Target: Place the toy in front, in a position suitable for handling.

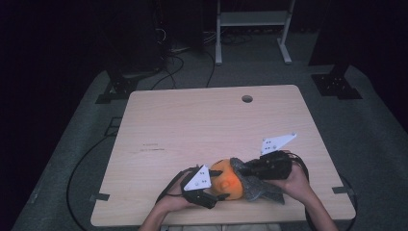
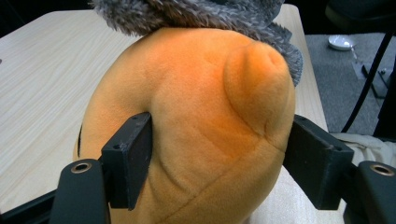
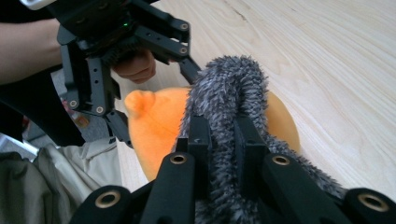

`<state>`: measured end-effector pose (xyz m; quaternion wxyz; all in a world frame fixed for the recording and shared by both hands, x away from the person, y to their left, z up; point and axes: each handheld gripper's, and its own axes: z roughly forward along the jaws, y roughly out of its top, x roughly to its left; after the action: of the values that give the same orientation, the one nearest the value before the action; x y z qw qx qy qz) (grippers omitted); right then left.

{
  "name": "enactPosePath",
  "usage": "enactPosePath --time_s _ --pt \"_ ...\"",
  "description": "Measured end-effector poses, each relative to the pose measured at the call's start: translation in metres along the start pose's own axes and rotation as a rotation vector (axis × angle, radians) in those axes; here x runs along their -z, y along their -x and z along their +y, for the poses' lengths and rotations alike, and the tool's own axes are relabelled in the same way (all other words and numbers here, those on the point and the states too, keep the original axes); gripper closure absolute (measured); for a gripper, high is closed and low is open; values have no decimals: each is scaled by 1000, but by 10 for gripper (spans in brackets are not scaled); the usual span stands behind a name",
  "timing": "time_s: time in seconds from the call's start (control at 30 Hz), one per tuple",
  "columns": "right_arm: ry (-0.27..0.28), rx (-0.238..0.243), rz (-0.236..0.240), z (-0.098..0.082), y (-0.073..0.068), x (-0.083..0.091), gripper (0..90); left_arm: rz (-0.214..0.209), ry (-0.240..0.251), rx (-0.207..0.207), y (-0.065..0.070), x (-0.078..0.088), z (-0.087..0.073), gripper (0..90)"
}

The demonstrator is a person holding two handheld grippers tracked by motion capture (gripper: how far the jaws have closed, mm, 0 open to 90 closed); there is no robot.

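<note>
Two grippers work an orange plush toy (image 1: 226,180) at the desk's (image 1: 192,120) near edge.
Left gripper (image 2: 217,158) jaws squeeze the toy; right gripper (image 3: 223,140) jaws pinch its grey fuzzy cloth (image 3: 229,88). Next, likely pulling the cloth off or adjusting it.

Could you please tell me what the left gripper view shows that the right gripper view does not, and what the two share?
Left gripper view alone: the left gripper's jaws pressed against both sides of the round orange plush toy, and a small white disc on the grey floor. Right gripper view alone: the right gripper pinching a fold of the shaggy grey fabric, plus the person's hand. Both share the toy, the fabric and the light wooden table.
</note>
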<state>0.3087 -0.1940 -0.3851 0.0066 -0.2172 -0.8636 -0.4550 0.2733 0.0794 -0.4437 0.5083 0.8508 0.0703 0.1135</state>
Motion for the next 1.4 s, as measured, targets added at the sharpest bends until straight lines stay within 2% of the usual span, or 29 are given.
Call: enactPosePath --time_s 0.13,0.2,0.33,0.4,0.47,0.53,0.6,0.67,0.73,0.8,0.87,0.93,0.97,1.07,1.17,1.23,1.3,1.4 --pt "-8 -55 -26 -13 12 8 795 7 10 31 -2 -1 3 290" --pt "-5 -55 -24 -15 10 12 798 13 7 31 -2 -2 4 296" --pt "-3 25 3 -4 -9 8 798 32 3 62 -5 -5 8 310" --pt "-2 77 39 3 -23 1 798 38 5 73 -5 -5 8 311" --pt "-21 127 -1 9 -32 -3 798 43 14 95 -7 -3 7 311" --pt "-18 121 -40 10 -29 0 798 23 25 110 -9 -1 6 284" --pt "-25 84 -79 6 -20 3 799 -14 41 124 -10 0 6 255" --pt "-8 55 -81 1 -15 6 798 1 40 110 -10 -1 5 281" --pt "-2 80 -77 4 -21 7 800 29 42 105 -9 -2 6 340" --pt "18 124 -40 11 -33 7 801 52 50 108 -8 -5 9 377" --pt "25 161 -9 20 -46 5 801 57 36 80 -4 -9 13 381" --pt "-21 213 -59 25 -53 -2 800 63 26 61 -1 -10 14 384" --pt "-41 217 -81 25 -52 -4 800 62 26 67 -2 -10 14 388" --pt "-28 166 -82 18 -42 -2 801 59 33 80 -4 -7 9 397" --pt "-28 125 -125 11 -31 5 800 58 39 99 -7 -2 6 396" --pt "-46 100 -164 3 -18 8 800 53 47 118 -11 1 4 396" --pt "-31 40 -151 -8 -5 10 800 34 54 135 -13 2 2 389" --pt "-16 0 -138 -15 4 12 800 30 59 139 -14 1 2 386"
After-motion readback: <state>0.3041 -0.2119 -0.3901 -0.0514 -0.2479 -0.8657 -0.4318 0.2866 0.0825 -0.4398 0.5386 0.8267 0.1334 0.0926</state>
